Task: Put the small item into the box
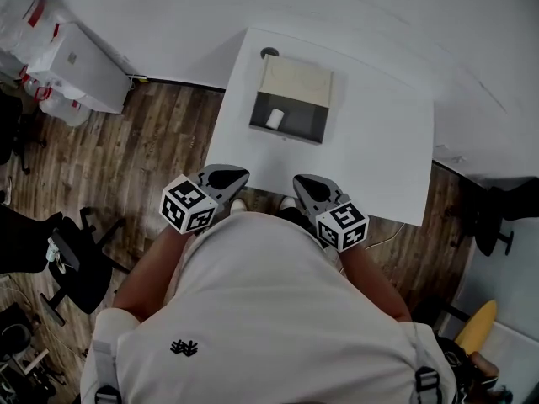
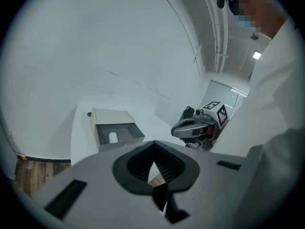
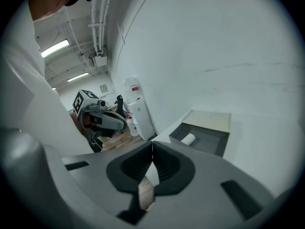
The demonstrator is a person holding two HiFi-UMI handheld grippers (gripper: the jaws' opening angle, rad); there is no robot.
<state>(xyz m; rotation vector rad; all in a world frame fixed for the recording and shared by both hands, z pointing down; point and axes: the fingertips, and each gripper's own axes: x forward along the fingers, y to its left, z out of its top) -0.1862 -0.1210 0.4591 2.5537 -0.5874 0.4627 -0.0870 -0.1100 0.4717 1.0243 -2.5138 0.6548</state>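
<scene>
Small item [image 1: 275, 118] lies inside the open box [image 1: 287, 134] on the desk [image 1: 375, 146]. Left gripper [image 1: 226, 176] and right gripper [image 1: 307, 184] idle at the near edge, jaws clenched on nothing.

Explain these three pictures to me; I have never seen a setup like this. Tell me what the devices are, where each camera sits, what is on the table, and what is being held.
There is no robot here. A person in a white shirt holds a hand-held gripper in each hand. The head view comes from a camera on the person's head, looking steeply down. It shows the left gripper and the right gripper close to the body, by the near edge of a white table. The other two pictures come from cameras riding on the grippers, each looking along its own jaws and also catching the other gripper.

On the table stands an open box with its flap folded back. A small white roll already lies inside it. Both grippers have their jaws together with nothing between them, so nothing is held.
</scene>
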